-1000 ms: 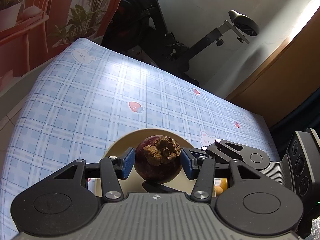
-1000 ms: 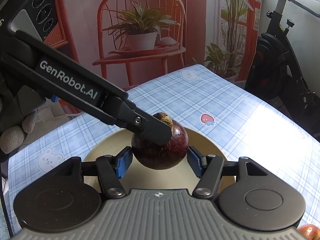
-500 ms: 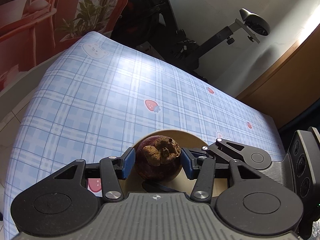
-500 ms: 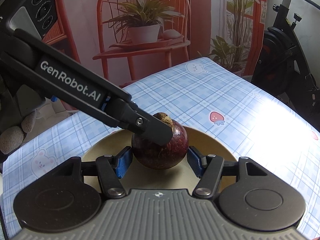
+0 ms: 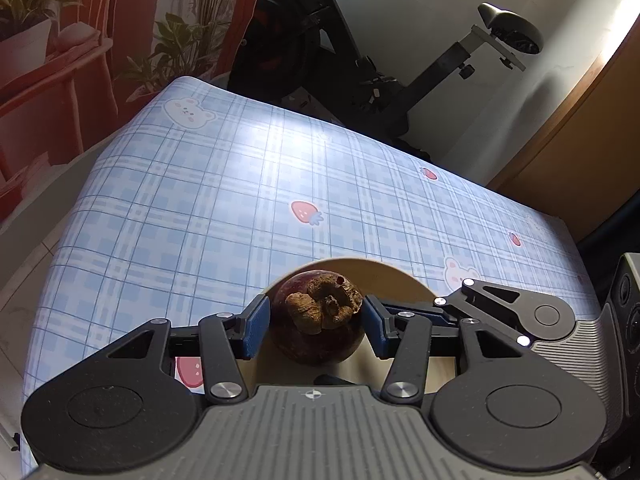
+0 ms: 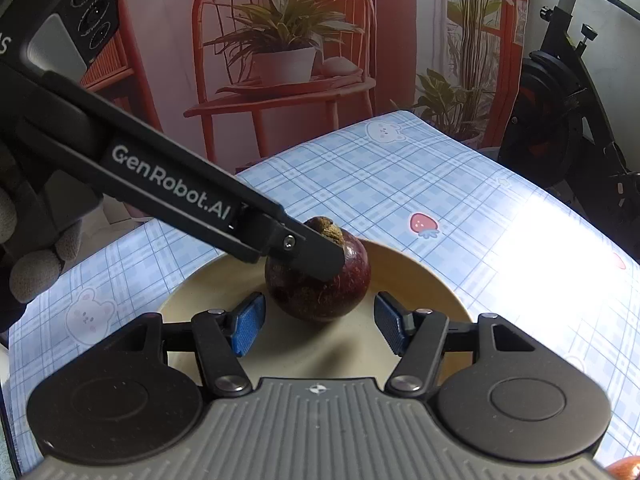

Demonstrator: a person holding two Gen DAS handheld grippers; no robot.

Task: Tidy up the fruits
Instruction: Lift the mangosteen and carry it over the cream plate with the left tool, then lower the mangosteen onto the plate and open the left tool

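Left wrist view has the left gripper [image 5: 317, 322] clamped on a dark purple mangosteen [image 5: 318, 334], both blue pads pressed right up against its sides, dried brown calyx facing up at the camera. The fruit sits over a round beige plate [image 5: 394, 276], and from this angle I honestly can't tell if it's touching the plate or held just above it. The plate is on a table with a blue plaid tablecloth [image 5: 224, 200] printed with little bears and strawberries.

Right wrist view shows the same mangosteen [image 6: 320, 288] from the other side, with one finger of the left gripper [image 6: 304, 246] lying across its top half. The right gripper [image 6: 318, 326] is close in front of the fruit but its blue pads stand apart, a clear gap on each side, so it isn't gripping anything. A gloved hand [image 6: 28, 264] is visible at the left edge holding the left tool. Bottom right corner has a bit of reddish fruit [image 6: 626, 470] poking in, too cut off to tell what it is. An exercise bike [image 6: 572, 100] stands behind the table.
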